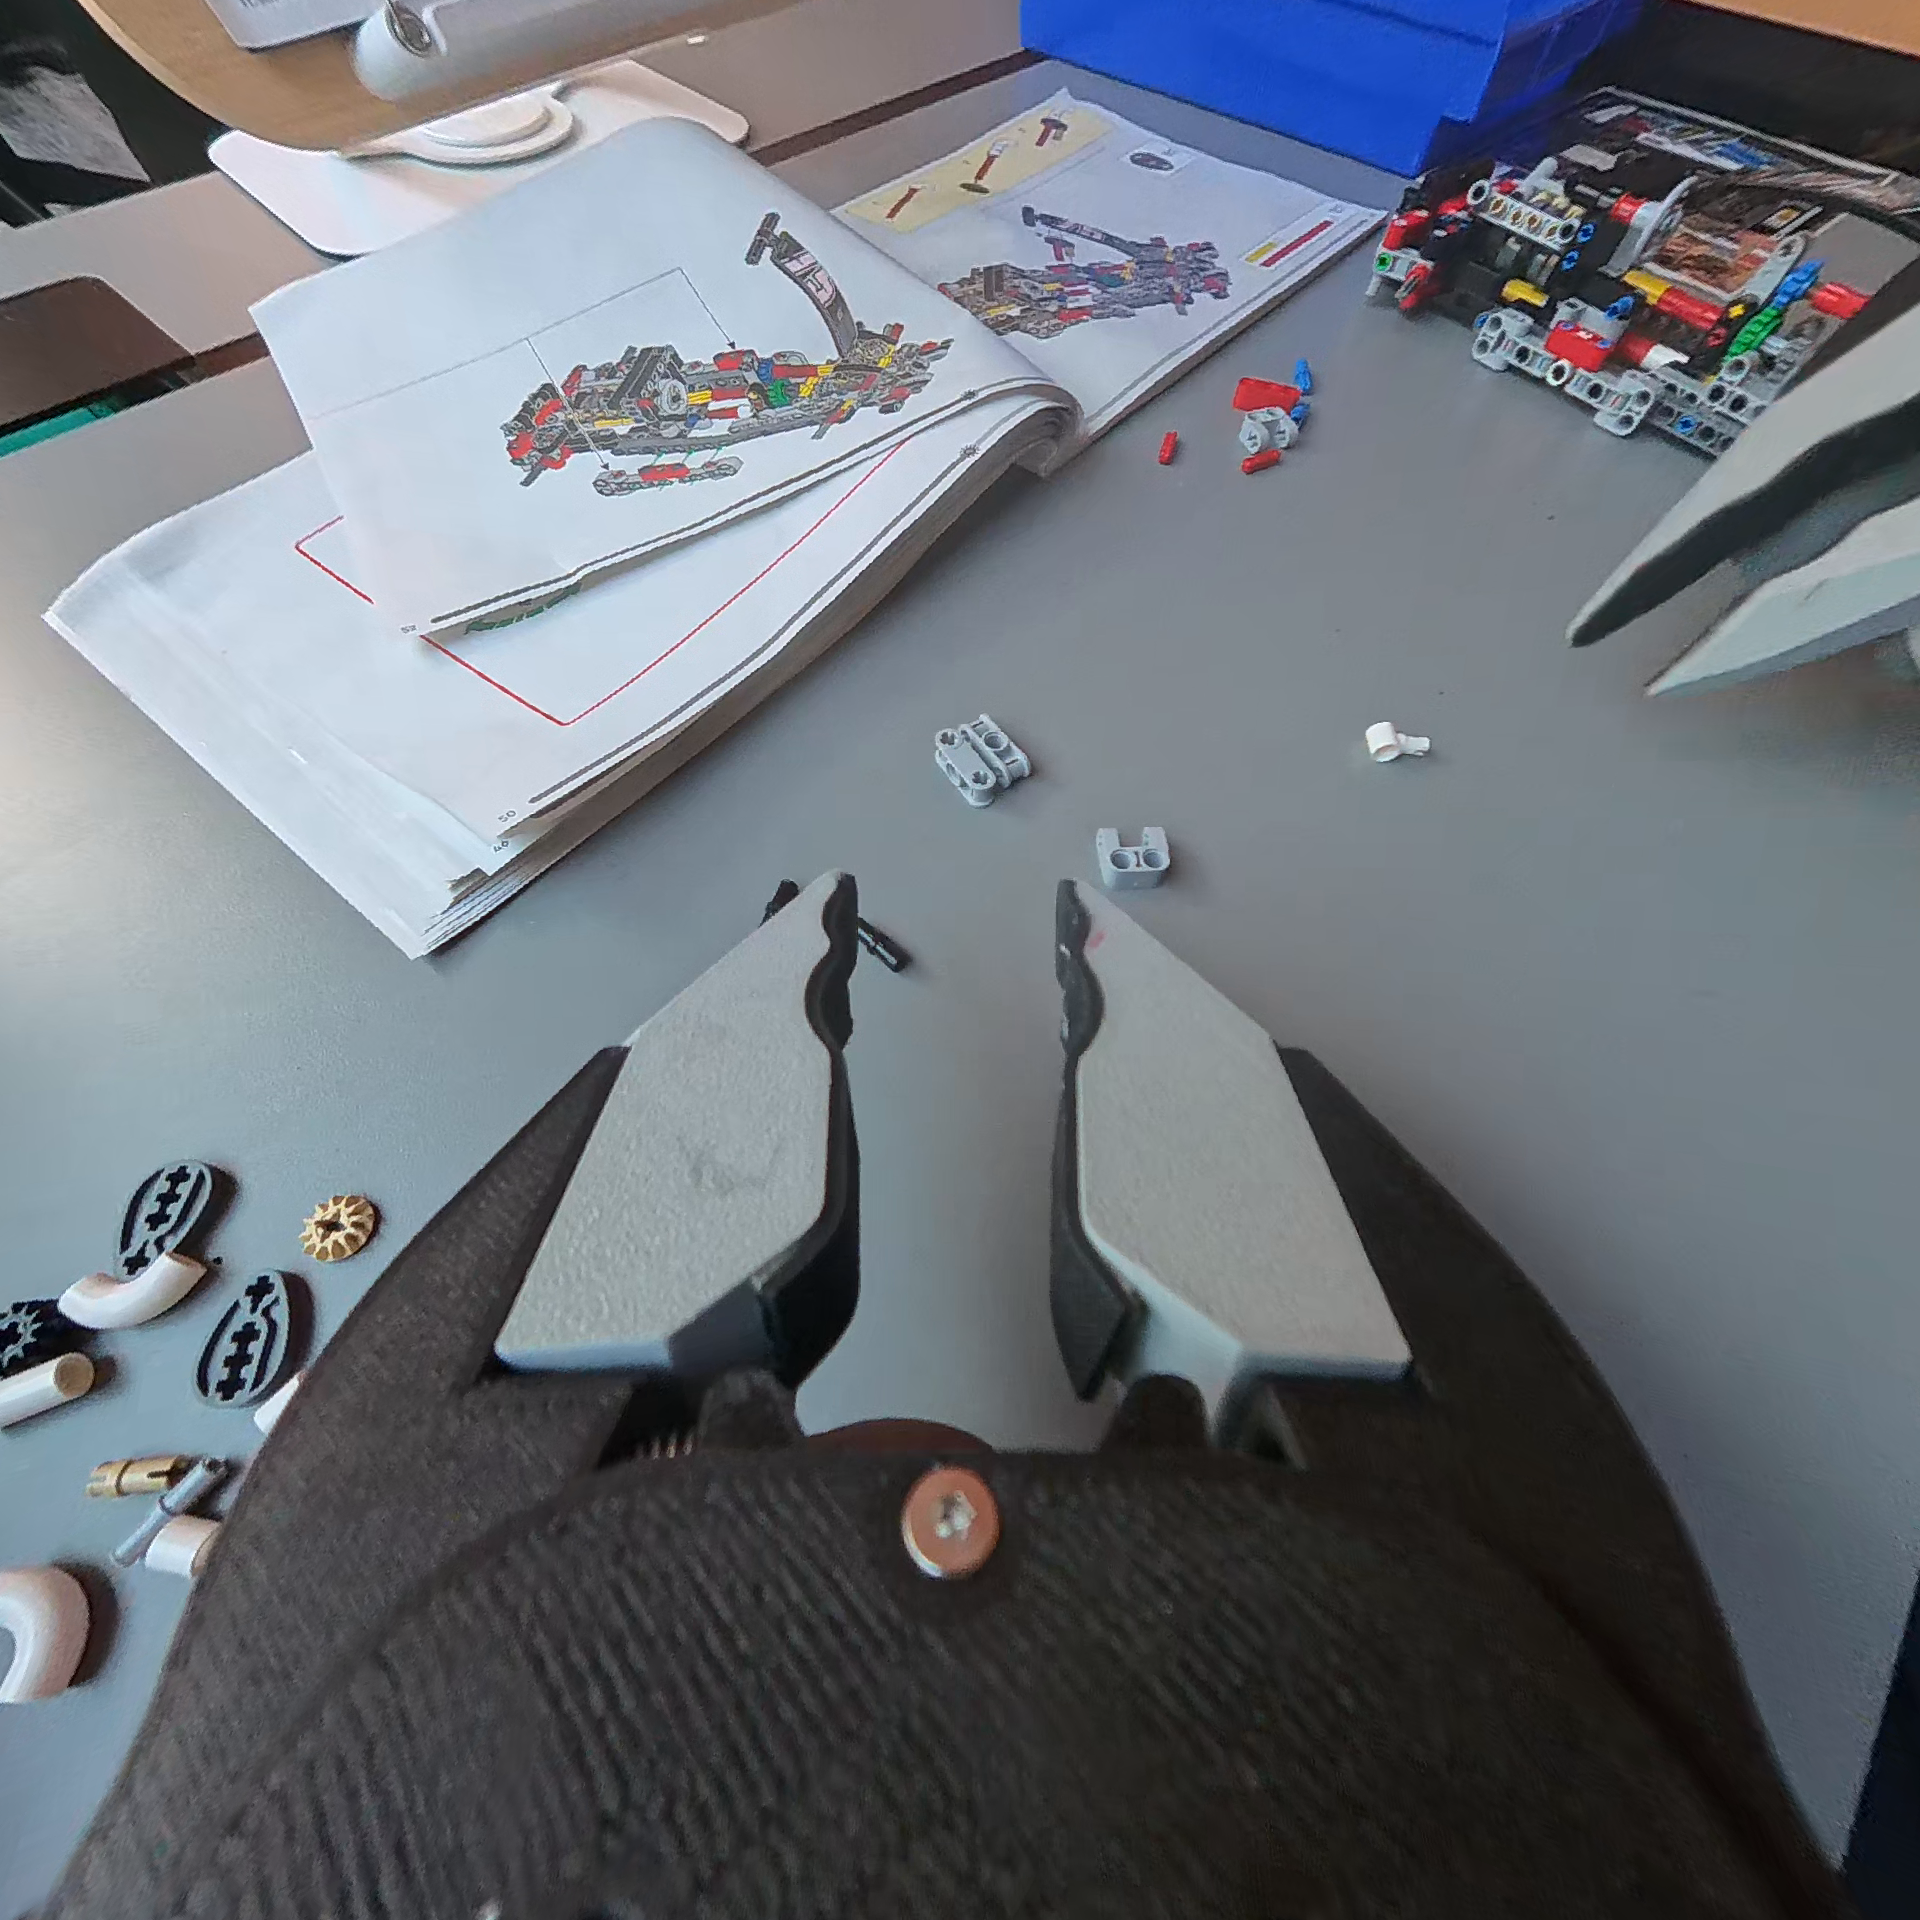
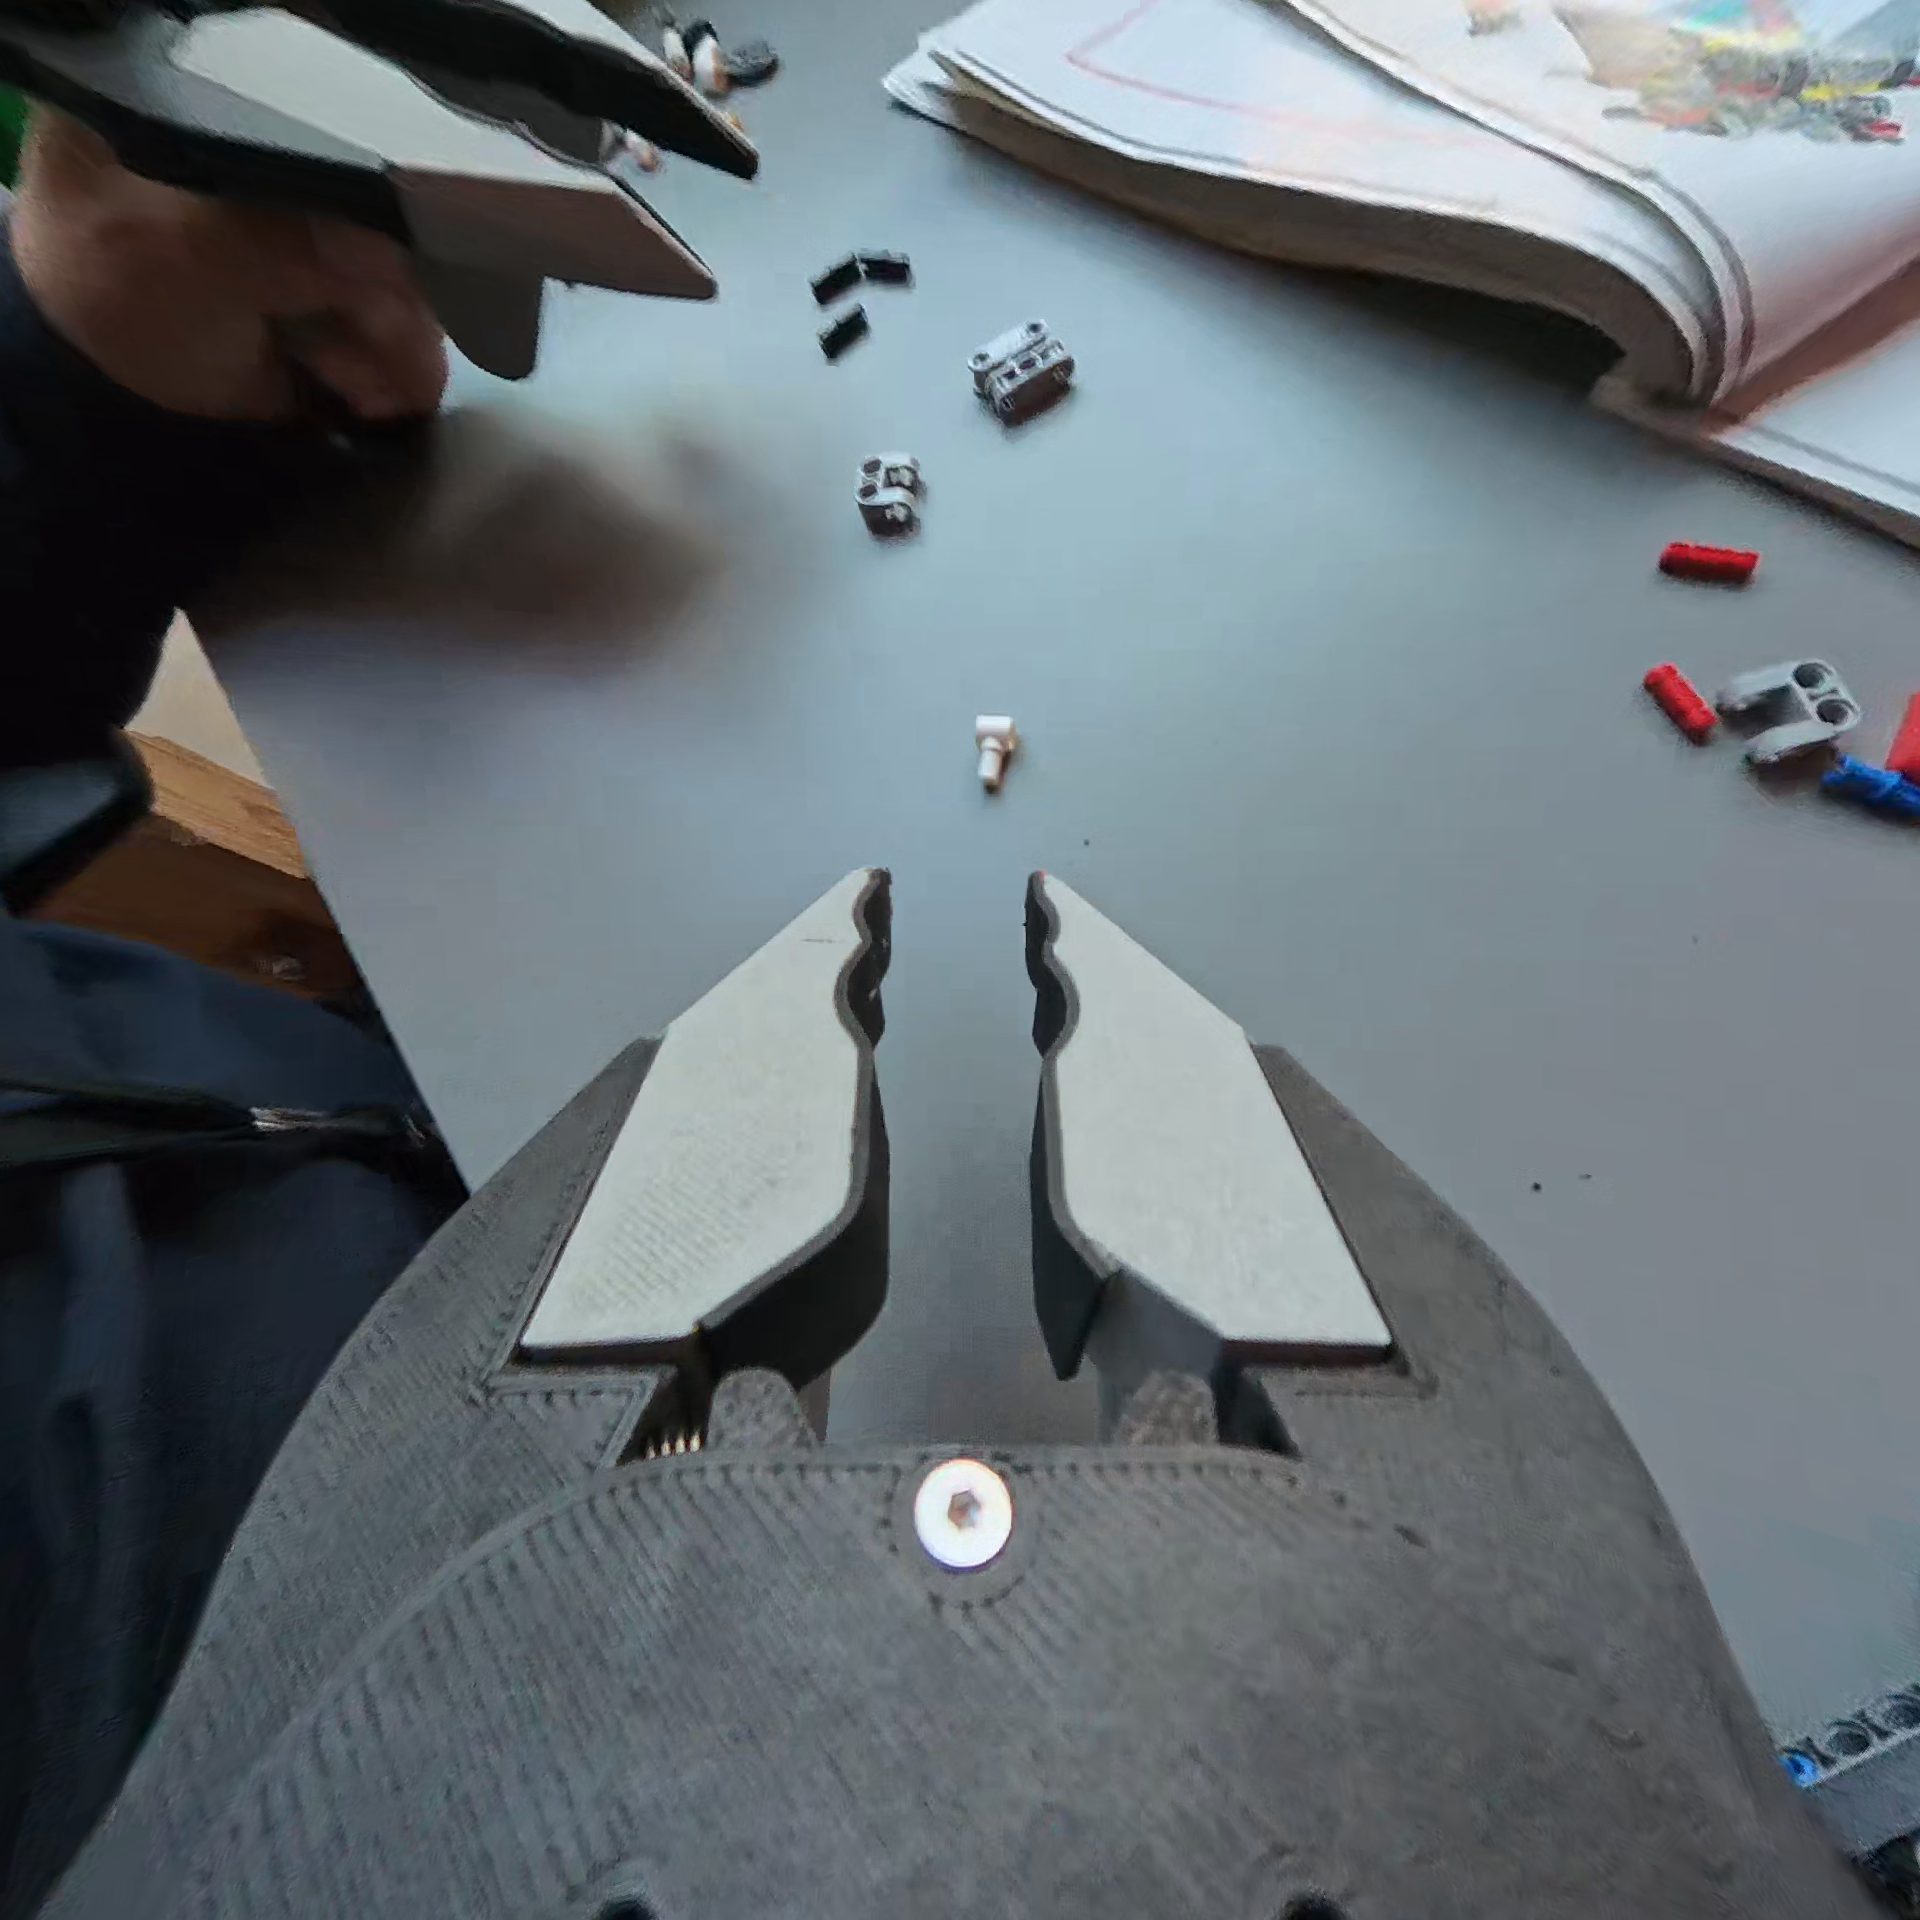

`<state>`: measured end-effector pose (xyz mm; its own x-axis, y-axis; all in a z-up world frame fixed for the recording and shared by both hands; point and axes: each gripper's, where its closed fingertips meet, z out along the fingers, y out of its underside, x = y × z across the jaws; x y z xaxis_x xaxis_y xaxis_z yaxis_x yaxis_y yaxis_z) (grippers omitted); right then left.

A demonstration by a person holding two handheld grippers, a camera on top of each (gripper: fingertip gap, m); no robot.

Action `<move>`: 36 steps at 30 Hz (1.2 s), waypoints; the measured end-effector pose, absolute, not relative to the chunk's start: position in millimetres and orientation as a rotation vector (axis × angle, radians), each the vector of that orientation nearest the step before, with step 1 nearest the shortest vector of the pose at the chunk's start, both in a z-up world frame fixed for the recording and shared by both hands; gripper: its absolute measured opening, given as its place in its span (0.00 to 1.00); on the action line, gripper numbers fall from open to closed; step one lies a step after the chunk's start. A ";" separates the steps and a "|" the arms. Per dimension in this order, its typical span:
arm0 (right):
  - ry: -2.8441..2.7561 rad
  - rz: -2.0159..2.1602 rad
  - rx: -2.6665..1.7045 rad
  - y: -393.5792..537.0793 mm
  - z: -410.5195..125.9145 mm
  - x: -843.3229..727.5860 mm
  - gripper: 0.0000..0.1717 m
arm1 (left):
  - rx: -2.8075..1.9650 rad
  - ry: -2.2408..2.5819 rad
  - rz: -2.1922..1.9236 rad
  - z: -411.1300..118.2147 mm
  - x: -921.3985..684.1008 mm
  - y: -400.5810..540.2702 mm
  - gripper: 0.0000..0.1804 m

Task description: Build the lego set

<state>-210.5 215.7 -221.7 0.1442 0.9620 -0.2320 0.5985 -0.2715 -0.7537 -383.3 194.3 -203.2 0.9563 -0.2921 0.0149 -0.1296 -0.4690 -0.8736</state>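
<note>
My left gripper (image 1: 956,894) is open and empty above the grey table (image 1: 1351,1039). Small black pins (image 1: 878,948) lie on the table under its left fingertip. A grey connector (image 1: 1132,857) lies just ahead of its right fingertip, and a larger grey connector (image 1: 980,758) lies farther ahead. My right gripper (image 2: 958,883) is open and empty. A small white connector piece (image 2: 992,750) lies on the table a short way ahead of it; it also shows in the left wrist view (image 1: 1394,742). The right gripper shows at the right edge of the left wrist view (image 1: 1714,582).
An open instruction booklet (image 1: 582,499) lies at the left and back. A partly built brick model (image 1: 1621,281) stands at the back right by a blue box (image 1: 1330,73). Loose red, blue and grey parts (image 1: 1268,416) lie near it. Black, white and tan parts (image 1: 166,1309) lie at the left. There is about 20 cm between the tips of the two grippers. The small white connector piece (image 2: 992,750) is about 4 cm from my right fingertips. The grey connector (image 1: 1132,857) lies some 5 cm from my left tips, 12 cm from my right tips.
</note>
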 end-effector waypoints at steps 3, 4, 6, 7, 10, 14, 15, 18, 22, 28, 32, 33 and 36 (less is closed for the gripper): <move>-1.497 0.924 -1.983 217.8 -242.1 -202.6 0.13 | -2.069 0.296 -0.193 -204.7 -384.4 194.8 0.20; -1.482 0.924 -1.980 220.2 -244.5 -199.9 0.10 | -2.072 0.293 -0.195 -205.3 -384.7 194.9 0.20; -1.455 0.891 -1.995 230.5 -245.1 -190.7 0.09 | -2.077 0.288 -0.199 -206.4 -385.2 195.2 0.20; -1.448 0.871 -1.993 236.0 -245.4 -186.1 0.09 | -2.078 0.287 -0.199 -206.6 -385.4 195.4 0.20; -1.428 0.835 -1.997 247.0 -246.2 -173.2 0.07 | -2.081 0.283 -0.198 -207.6 -386.1 196.1 0.20; -1.403 0.769 -1.996 259.1 -246.9 -157.3 0.06 | -2.080 0.269 -0.212 -207.4 -387.1 196.5 0.20; -1.405 0.746 -1.989 262.0 -247.2 -153.1 0.05 | -2.077 0.267 -0.214 -206.9 -387.1 196.6 0.20; -1.371 0.677 -1.990 275.2 -247.3 -140.5 0.11 | -2.077 0.264 -0.216 -206.9 -387.3 197.1 0.20; -1.331 0.697 -1.979 273.6 -242.0 -139.6 0.15 | -2.073 0.259 -0.214 -206.4 -388.2 197.6 0.20; -1.360 0.841 -1.845 253.1 -222.3 -184.0 0.14 | -2.050 0.260 -0.212 -203.1 -387.4 199.2 0.20; -1.367 0.932 -1.754 259.2 -208.1 -217.4 0.14 | -2.035 0.267 -0.197 -201.2 -387.1 200.0 0.20; -1.371 0.935 -1.724 262.5 -204.8 -224.7 0.14 | -2.030 0.264 -0.195 -200.4 -387.7 200.1 0.20; -1.369 0.939 -1.651 272.8 -195.4 -245.0 0.14 | -2.025 0.252 -0.199 -199.5 -388.7 201.2 0.20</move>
